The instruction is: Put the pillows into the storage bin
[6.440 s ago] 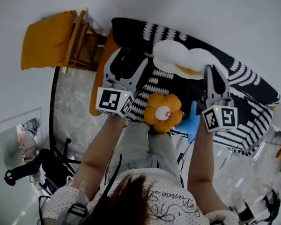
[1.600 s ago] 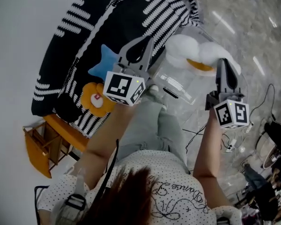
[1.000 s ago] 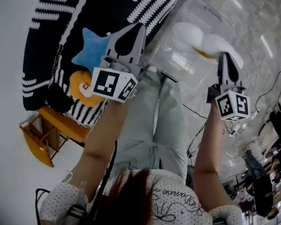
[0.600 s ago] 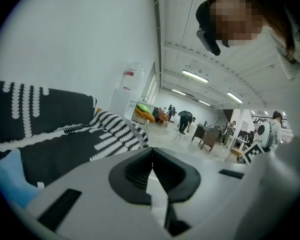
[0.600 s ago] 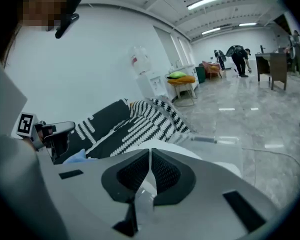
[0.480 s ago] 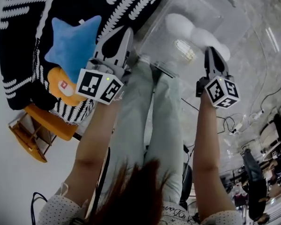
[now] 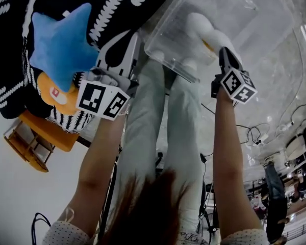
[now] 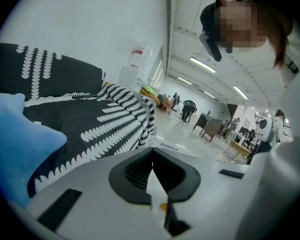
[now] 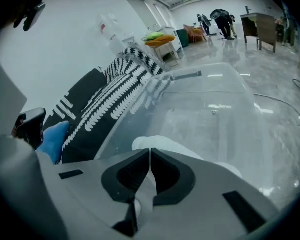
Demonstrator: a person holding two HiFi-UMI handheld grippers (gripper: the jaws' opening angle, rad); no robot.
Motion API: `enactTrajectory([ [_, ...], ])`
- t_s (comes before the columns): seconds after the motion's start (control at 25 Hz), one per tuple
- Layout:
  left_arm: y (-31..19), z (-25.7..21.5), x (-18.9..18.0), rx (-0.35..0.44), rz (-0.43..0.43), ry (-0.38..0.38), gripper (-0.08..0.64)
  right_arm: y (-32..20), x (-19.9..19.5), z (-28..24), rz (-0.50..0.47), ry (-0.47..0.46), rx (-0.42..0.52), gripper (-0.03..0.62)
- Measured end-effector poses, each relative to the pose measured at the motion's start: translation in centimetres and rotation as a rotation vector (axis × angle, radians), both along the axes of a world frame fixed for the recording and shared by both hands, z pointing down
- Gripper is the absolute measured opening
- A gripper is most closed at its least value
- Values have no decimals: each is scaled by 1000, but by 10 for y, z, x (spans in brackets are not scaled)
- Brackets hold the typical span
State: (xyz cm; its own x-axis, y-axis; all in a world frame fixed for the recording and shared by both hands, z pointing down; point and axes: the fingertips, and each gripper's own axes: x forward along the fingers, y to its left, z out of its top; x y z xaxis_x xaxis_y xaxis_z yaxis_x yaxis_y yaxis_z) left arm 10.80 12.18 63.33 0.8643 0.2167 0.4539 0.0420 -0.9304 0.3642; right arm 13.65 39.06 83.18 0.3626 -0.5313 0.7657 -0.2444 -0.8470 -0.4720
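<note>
A white egg-shaped pillow (image 7: 201, 27) with an orange patch hangs inside the clear plastic storage bin (image 7: 166, 60). My right gripper (image 7: 222, 50) is shut on the pillow's near edge. In the right gripper view the pillow (image 9: 162, 145) bulges just past the right gripper (image 9: 150, 150), low between the bin's walls (image 9: 230, 114). My left gripper (image 7: 134, 37) is shut and holds nothing, outside the bin's left rim. The left gripper view shows the left gripper (image 8: 152, 151) with its jaws together. A blue star pillow (image 7: 61, 40) and an orange flower pillow (image 7: 58, 93) lie on the black-and-white cover.
The black-and-white patterned cover (image 7: 117, 4) runs along the bin's left side (image 8: 90, 119). An orange wooden chair (image 7: 35, 142) stands at the lower left. The person's legs (image 7: 163, 126) are just in front of the bin. Cables (image 7: 250, 131) lie on the shiny floor at right.
Both grippers have come down. The white pillow, held above the bin a second ago, now sits low inside it. The left gripper has dropped beside the bin's rim.
</note>
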Motion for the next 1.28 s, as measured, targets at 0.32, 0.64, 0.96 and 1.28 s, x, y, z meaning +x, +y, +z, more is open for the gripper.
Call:
enactTrajectory([
  [0.32,8,13,-14,-16,1,-15,5,-29,-71,55,-159,-143,-53,26],
  [0.64,15,4,-11,-19,20,8,3,-47,-174,61,-376,-377,-70,21],
  [0.96,11,-12,-11,-10,13,24,3,-46,-162,27,-336,-267,-46,49],
  [1.28,3,-71,-7,26,-20,81,3,-49,-84,-66,-238,-40,-14,47],
])
